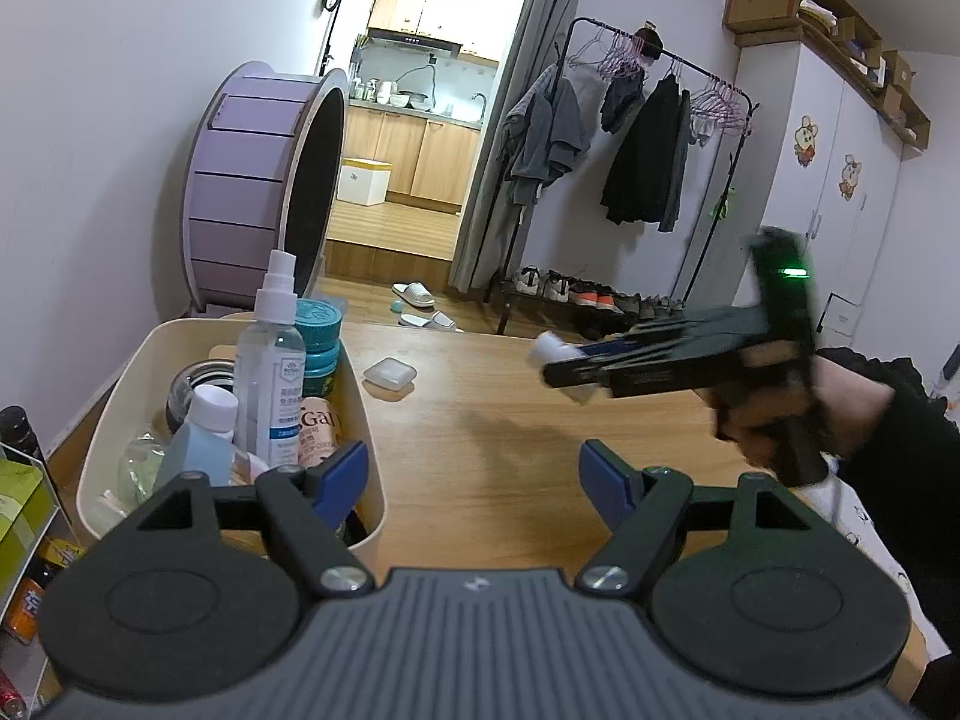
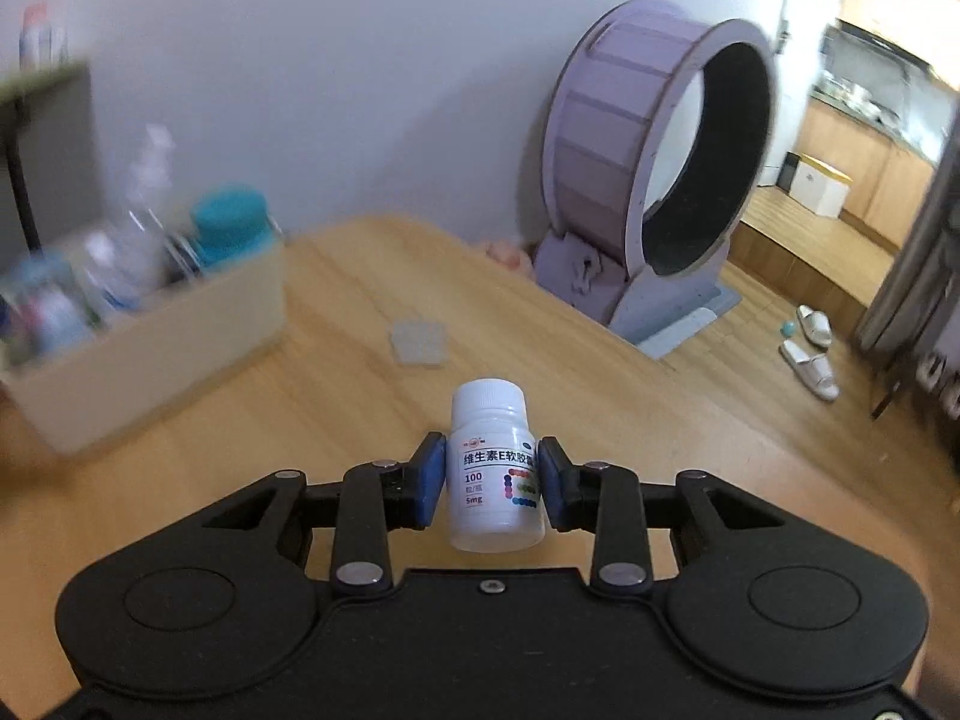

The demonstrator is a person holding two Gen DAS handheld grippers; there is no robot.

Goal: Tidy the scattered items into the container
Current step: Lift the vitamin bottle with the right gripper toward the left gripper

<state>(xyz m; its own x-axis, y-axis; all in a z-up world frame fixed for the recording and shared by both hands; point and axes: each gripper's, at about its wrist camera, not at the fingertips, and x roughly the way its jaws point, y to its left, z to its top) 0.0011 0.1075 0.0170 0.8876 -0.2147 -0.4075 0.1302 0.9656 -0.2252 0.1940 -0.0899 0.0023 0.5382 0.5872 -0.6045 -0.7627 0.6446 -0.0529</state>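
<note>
Pinching a white pill bottle [image 2: 495, 468], the right claw [image 2: 492, 483] faces a blurred container [image 2: 150, 354]; left claw [image 1: 474, 480] spread.

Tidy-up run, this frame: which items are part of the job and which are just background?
Job:
- cream container, already holding bottles and jars
- white pill bottle, clamped in the right gripper, off the table
- small translucent case, loose on the table
- left gripper, open, empty

Background:
- purple wheel
- clothes rack
- slippers
</note>
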